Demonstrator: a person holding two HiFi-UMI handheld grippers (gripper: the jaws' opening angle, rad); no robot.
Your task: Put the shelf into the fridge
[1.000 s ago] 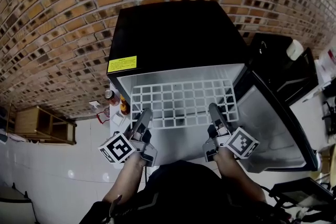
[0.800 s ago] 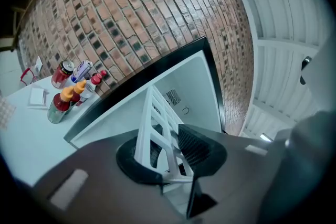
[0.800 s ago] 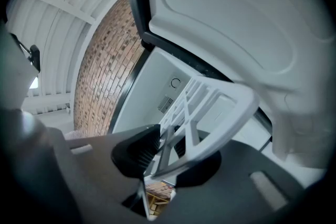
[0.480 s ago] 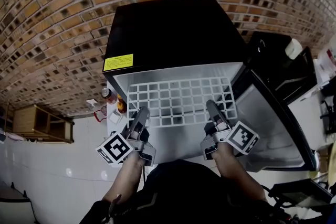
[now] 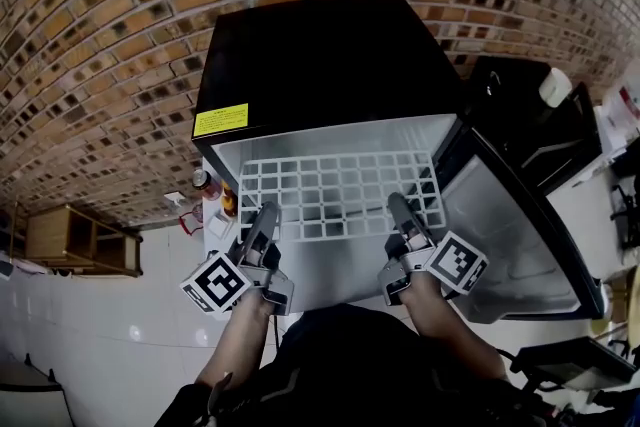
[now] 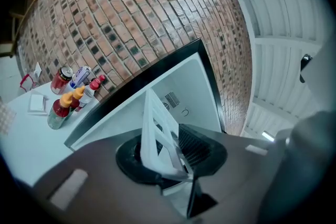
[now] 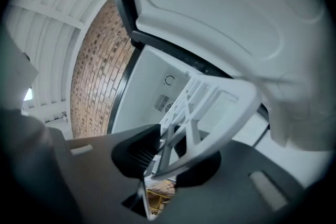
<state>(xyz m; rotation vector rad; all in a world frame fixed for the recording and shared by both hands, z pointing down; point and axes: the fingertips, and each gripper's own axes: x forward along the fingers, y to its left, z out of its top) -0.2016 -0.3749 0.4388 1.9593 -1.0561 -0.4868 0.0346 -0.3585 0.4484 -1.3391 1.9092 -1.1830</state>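
At the bottom centre of the head view, the person's forearms (image 5: 245, 335) reach up to the two grippers. The left gripper (image 5: 265, 217) is clamped on the near left edge of the white grid shelf (image 5: 340, 187), a bar of it pinched between its ribbed pads. The right gripper (image 5: 398, 207) grips the near right edge, and its jaws have just been closing slightly on the bar between them. The shelf lies flat across the middle of the frame, reaching back between the white inner walls of the black fridge (image 5: 320, 55). The fridge door (image 5: 520, 235) hangs open at right. Bottles (image 5: 207, 185) stand at the fridge's left, and a brick wall (image 5: 100, 35) fills the top.
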